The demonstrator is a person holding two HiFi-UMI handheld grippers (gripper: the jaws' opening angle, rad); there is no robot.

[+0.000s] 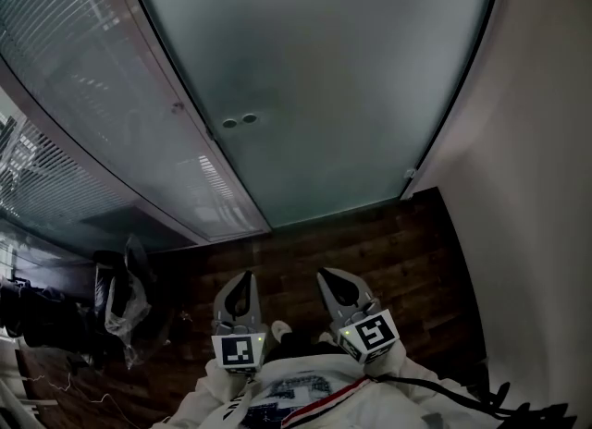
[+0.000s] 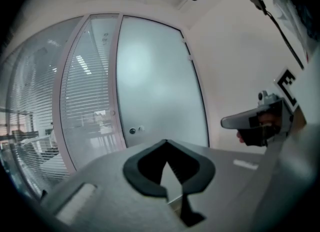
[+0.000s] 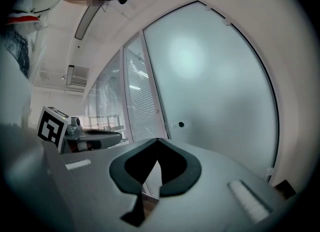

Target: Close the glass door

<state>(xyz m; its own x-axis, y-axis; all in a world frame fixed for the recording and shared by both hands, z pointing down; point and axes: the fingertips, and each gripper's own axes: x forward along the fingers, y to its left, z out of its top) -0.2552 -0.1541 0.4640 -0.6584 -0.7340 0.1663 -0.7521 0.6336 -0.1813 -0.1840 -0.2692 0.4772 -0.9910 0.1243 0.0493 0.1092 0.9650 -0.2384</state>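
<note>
The frosted glass door (image 1: 342, 76) fills the frame ahead and lies flush with its metal surround; two round lock fittings (image 1: 239, 122) sit near its left edge. Both grippers hover over the dark wooden floor, well short of the door and touching nothing. My left gripper (image 1: 245, 276) is shut with nothing in it, its tips meeting. My right gripper (image 1: 326, 275) is shut and empty too. In the left gripper view the door (image 2: 155, 81) stands ahead beyond the closed tips (image 2: 166, 142). In the right gripper view the door (image 3: 215, 76) and its lock (image 3: 177, 124) show past the tips (image 3: 157, 140).
A glass partition with blinds (image 1: 83, 94) runs along the left of the door. A white wall (image 1: 536, 187) bounds the right. A clear plastic bag and dark items (image 1: 125, 298) lie on the floor (image 1: 388, 242) at the left. A black cable (image 1: 444, 395) trails at the lower right.
</note>
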